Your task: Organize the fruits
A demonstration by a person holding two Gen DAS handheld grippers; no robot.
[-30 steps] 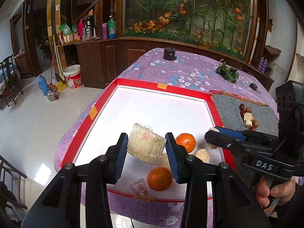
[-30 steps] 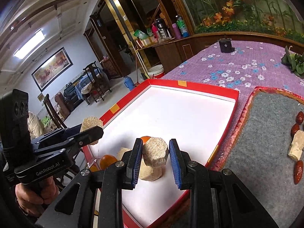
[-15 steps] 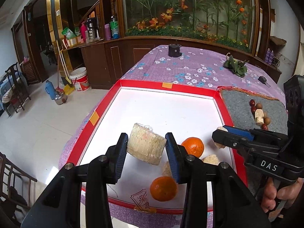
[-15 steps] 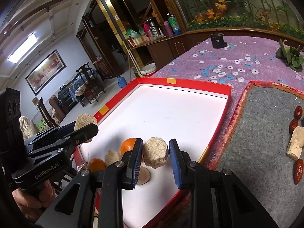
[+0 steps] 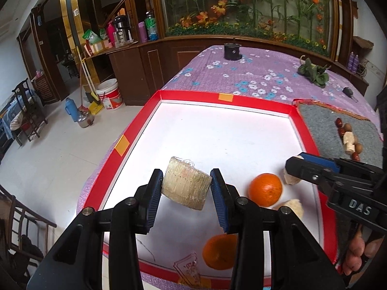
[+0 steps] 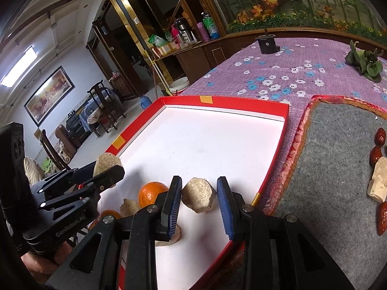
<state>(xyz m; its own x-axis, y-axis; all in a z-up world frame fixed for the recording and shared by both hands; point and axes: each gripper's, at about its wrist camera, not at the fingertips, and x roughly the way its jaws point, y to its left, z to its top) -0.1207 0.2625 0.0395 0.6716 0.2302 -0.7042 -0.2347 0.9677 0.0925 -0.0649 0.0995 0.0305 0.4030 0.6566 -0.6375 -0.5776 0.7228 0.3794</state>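
My left gripper (image 5: 186, 191) is shut on a pale fibrous loofah chunk (image 5: 185, 186), held above the red-rimmed white tray (image 5: 225, 96). My right gripper (image 6: 198, 197) is shut on a smaller beige loofah piece (image 6: 198, 194), held over the tray's near right part. One orange (image 5: 265, 189) lies in the tray between the grippers; a second orange (image 5: 219, 251) lies near the front edge. Two more beige pieces (image 6: 129, 207) lie by the oranges. The right gripper also shows in the left wrist view (image 5: 293, 169).
A grey felt mat (image 6: 333, 169) lies right of the tray with red dates (image 6: 376, 154), a nut and a pale root piece (image 6: 378, 180). On the purple flowered cloth (image 5: 254, 77) stand a black holder (image 5: 232, 52), green leaves (image 5: 313, 72) and a key.
Both grippers have risen and moved a little forward over the tray, each still holding its loofah piece. The oranges have not moved.
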